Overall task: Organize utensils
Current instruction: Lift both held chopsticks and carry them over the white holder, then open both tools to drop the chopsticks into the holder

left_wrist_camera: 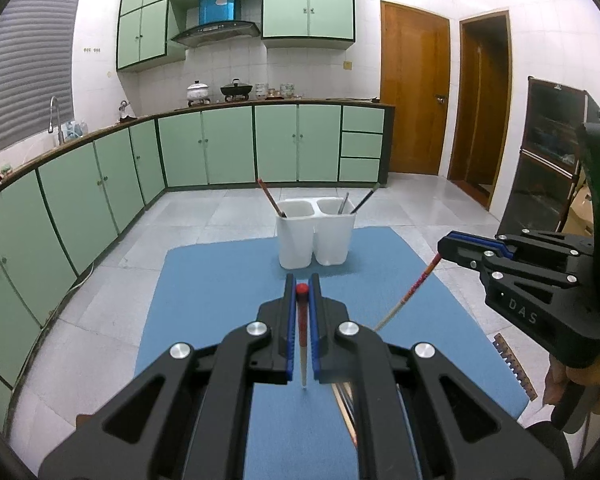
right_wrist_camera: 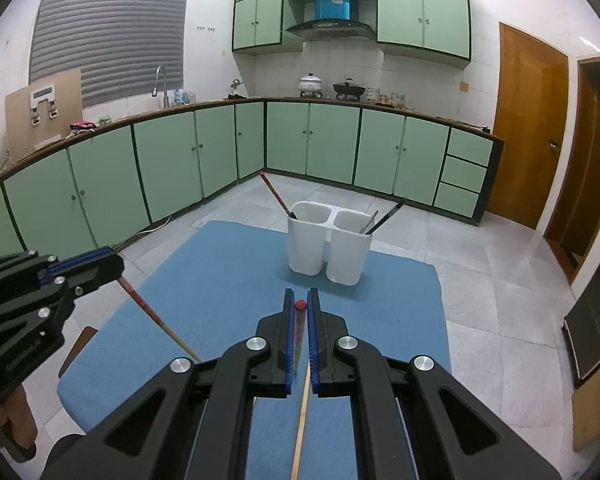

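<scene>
Red-tipped chopsticks were held one in each pair of tongs. The left tongs (left_wrist_camera: 302, 292) were closed on a chopstick (left_wrist_camera: 302, 320), its red knob at the fingertips and its pale shaft running back toward the lens. The right tongs (right_wrist_camera: 300, 306) were likewise clamped on a second chopstick (right_wrist_camera: 299, 336). Both were carried clear above the blue mat (left_wrist_camera: 220, 280) on the desk.

The white holder (left_wrist_camera: 314, 236) stood at the far end of the mat, centre of both frames, with two compartments. The left one held a reddish stick (left_wrist_camera: 270, 198); the right one held two darker utensils (left_wrist_camera: 356, 202).

To do the step well, each chopstick probably had to be tipped upright over the left compartment, lowered inside the rim, and only then released. The tongs should approach one at a time to avoid a clash.

The left wrist view showed more utensils on the mat beneath the tongs at lower centre, and a notched strip (left_wrist_camera: 514, 364) at the mat's right edge. The right wrist view showed neither, but it did show the whole length of the left chopstick hanging below its tongs.
</scene>
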`<action>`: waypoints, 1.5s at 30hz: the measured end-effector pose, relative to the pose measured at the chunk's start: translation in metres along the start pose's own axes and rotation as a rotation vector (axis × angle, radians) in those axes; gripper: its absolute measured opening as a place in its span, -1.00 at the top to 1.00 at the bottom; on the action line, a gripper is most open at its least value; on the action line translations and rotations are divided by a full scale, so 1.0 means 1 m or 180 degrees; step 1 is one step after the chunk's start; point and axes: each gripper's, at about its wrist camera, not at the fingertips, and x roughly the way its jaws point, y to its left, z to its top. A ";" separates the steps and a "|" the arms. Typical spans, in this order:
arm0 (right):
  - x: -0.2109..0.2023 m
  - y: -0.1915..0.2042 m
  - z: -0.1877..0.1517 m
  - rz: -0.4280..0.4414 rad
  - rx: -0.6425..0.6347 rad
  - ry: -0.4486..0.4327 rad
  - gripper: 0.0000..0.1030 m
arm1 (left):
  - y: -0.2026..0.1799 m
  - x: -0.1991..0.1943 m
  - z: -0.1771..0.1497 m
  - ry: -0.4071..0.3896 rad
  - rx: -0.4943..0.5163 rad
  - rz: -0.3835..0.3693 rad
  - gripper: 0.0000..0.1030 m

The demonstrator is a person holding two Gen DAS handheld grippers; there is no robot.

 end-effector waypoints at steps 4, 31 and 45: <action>0.003 -0.004 0.014 0.0012 -0.0001 -0.0008 0.88 | 0.002 0.007 0.020 -0.0019 0.0057 -0.0019 0.90; 0.084 -0.058 0.209 0.0010 -0.0031 -0.0394 0.89 | 0.000 0.106 0.191 -0.0363 0.0053 -0.0121 0.90; 0.195 -0.087 0.184 -0.0013 0.0029 -0.0111 0.84 | 0.000 0.204 0.169 -0.0142 0.0090 -0.0089 0.87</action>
